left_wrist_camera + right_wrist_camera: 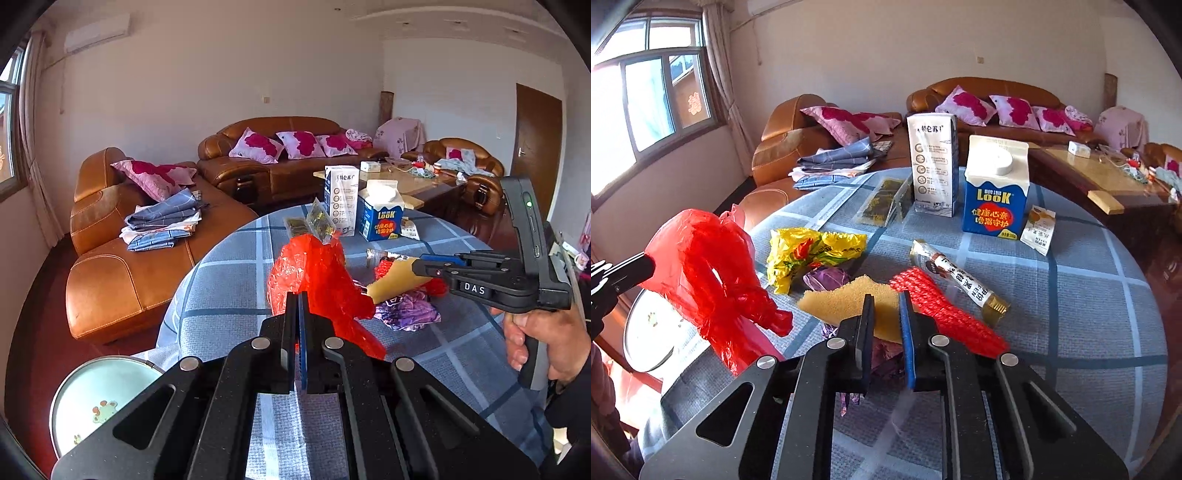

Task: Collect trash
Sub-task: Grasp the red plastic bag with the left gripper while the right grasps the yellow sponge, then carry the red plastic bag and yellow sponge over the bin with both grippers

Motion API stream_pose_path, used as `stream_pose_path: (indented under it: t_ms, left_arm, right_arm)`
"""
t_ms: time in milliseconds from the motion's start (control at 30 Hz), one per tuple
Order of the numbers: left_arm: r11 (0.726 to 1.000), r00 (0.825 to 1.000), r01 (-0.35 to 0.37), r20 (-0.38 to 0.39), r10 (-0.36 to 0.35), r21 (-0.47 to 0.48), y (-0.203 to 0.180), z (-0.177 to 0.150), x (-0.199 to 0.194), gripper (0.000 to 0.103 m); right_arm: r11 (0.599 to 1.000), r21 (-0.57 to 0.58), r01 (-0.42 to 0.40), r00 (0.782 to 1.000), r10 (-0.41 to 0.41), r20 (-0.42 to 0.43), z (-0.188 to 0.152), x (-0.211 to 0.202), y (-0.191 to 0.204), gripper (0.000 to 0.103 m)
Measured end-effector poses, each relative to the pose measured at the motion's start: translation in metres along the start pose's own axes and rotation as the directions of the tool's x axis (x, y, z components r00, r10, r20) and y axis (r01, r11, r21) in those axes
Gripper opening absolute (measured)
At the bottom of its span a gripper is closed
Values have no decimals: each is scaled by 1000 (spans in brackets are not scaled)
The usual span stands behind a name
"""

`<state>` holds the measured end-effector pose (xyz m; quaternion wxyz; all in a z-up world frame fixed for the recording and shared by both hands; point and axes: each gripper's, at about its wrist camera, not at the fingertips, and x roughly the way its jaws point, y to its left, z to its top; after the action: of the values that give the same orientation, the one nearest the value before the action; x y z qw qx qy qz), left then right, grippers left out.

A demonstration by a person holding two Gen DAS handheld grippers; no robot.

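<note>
My left gripper [298, 306] is clamped on the red plastic bag [314, 280], which hangs off its fingertips above the checked tablecloth [1071, 295]. My right gripper [888, 314] pinches the yellow sponge [846, 302]; red netting [945, 314] lies just right of its fingers.

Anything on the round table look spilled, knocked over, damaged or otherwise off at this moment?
No spill shows. Both cartons, the tall milk carton and the blue LOOK carton, stand upright. The litter is just scattered: a crumpled yellow wrapper, a red net and a long sachet lying flat on the checked tablecloth.
</note>
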<state>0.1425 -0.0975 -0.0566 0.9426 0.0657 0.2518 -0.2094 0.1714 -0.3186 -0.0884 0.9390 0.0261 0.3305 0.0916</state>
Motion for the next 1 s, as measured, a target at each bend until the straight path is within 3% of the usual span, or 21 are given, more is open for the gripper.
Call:
stream_pose_path:
  t_ms: [233,400,567,1000]
  left_arm:
    - [999,997,-48,64,49,-23,12,7,-27,1]
    - [993,989,-115,89,117,-23,19,4,-39,1]
    - [980,976,-198,90,200,-29,31,1,-46,0]
    - [945,946,-319,32,322,-76,78,-15,-54,1]
  right_arm:
    - [1000,3,3,995,-3,104,17,-27,15,11]
    - [1000,9,-17,991,16,132,25,-26,30,11]
    - [999,-14,-37,989,38,140,30,-12,52,11]
    - [987,-77,-145,979,154,136,30,28,110,11]
